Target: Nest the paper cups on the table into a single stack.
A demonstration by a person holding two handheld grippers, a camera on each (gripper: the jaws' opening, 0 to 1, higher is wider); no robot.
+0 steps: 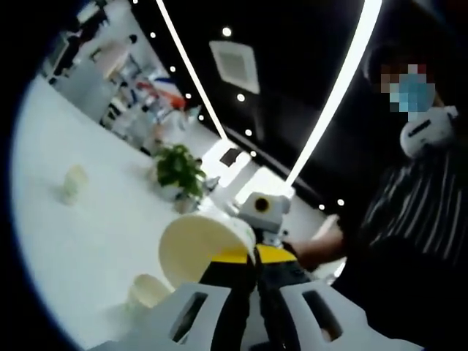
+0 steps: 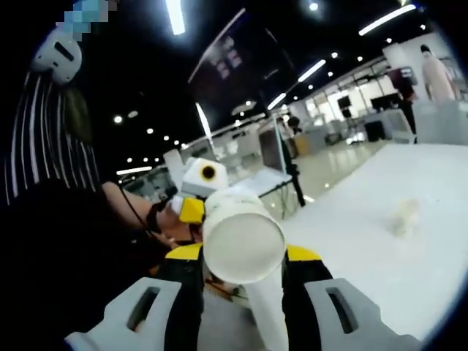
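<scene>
Gripping a cup [image 1: 207, 245] by its rim, the left tool [image 1: 255, 257] has its jaws nearly together, cup mouth facing the camera; the right tool [image 2: 243, 257] has its jaws closed on a second cup [image 2: 243, 245], base toward the lens; a white bench [image 1: 88, 227] carries two more cups [image 1: 73, 183] [image 1: 148, 290] and a potted plant [image 1: 179, 172]; overhead, a dark ceiling with light strips [image 1: 333, 99] and spotlights; a person in a striped shirt [image 1: 420, 205] stands close.

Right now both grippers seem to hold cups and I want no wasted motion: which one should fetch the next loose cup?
Probably left: its gripper, pinching a cup, has a loose cup lying just beside it.
</scene>
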